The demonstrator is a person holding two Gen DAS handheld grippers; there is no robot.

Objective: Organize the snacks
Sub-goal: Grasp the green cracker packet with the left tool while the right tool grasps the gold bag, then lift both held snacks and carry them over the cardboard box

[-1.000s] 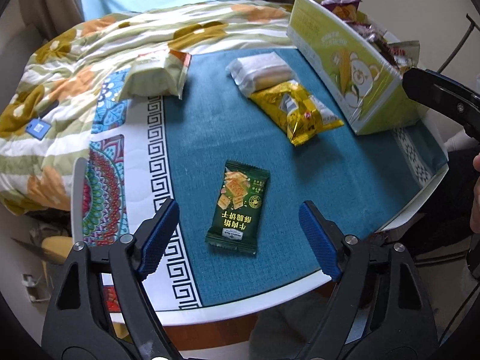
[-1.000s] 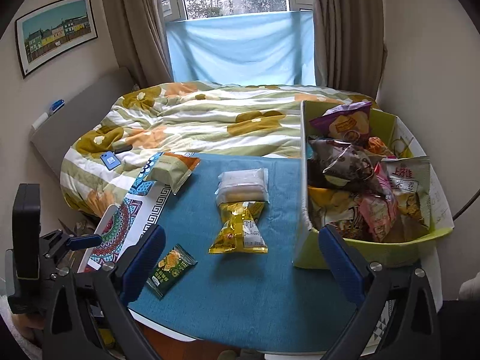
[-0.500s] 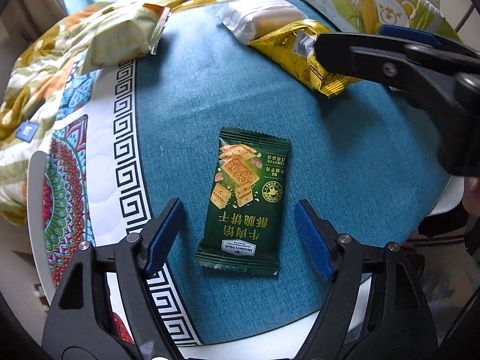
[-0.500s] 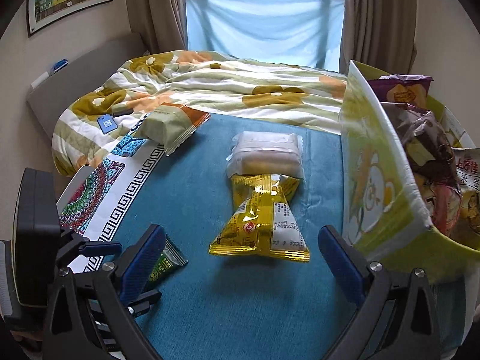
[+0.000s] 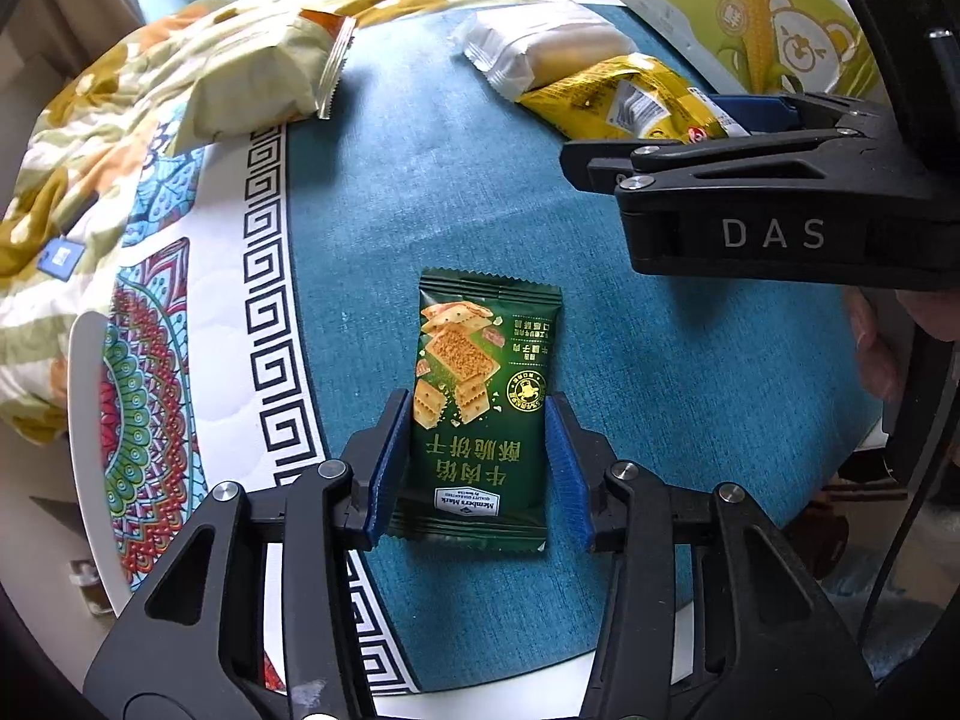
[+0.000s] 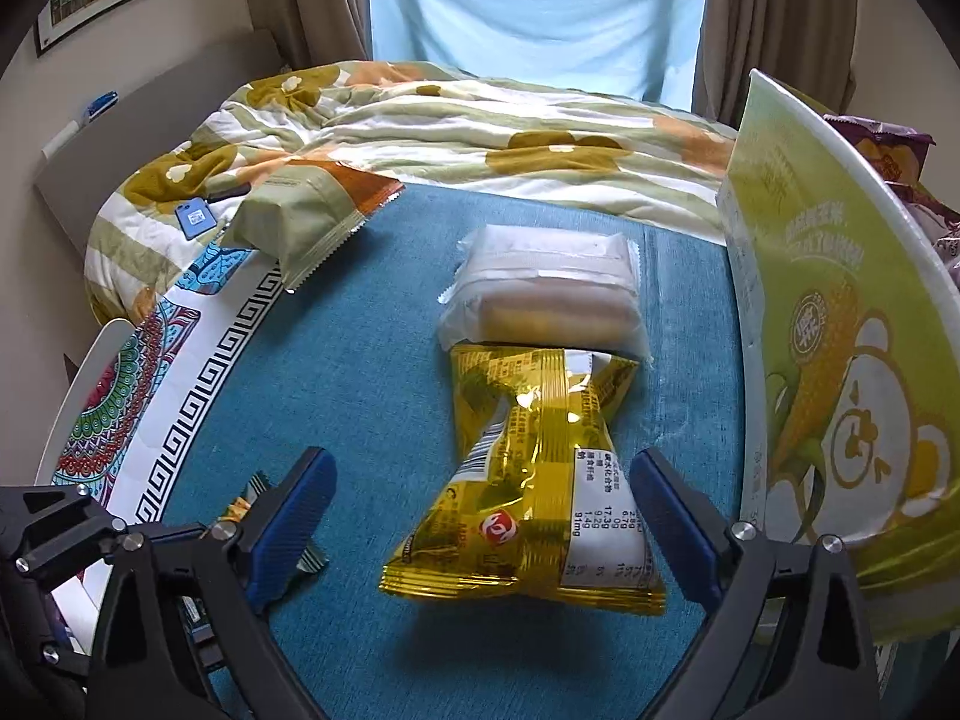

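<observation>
A dark green cracker packet (image 5: 483, 402) lies flat on the blue tablecloth (image 5: 420, 192). My left gripper (image 5: 479, 456) has closed in on it, and its blue pads touch both long edges of the packet. A yellow snack bag (image 6: 534, 480) lies ahead of my right gripper (image 6: 480, 522), which is open and straddles the bag's near end. A white wrapped cake (image 6: 546, 294) lies just beyond the yellow bag. The green snack box (image 6: 840, 372) stands at the right. The right gripper's body (image 5: 750, 204) crosses the left wrist view.
A pale green snack bag (image 6: 306, 210) lies at the far left of the cloth, next to a flowered quilt (image 6: 450, 120). The patterned cloth border (image 5: 198, 360) runs along the round table's left edge. The box holds several packets (image 6: 888, 150).
My left gripper moved forward over the green packet and its jaws narrowed onto it. My right gripper moved forward and down, so the yellow bag now sits between its open fingers.
</observation>
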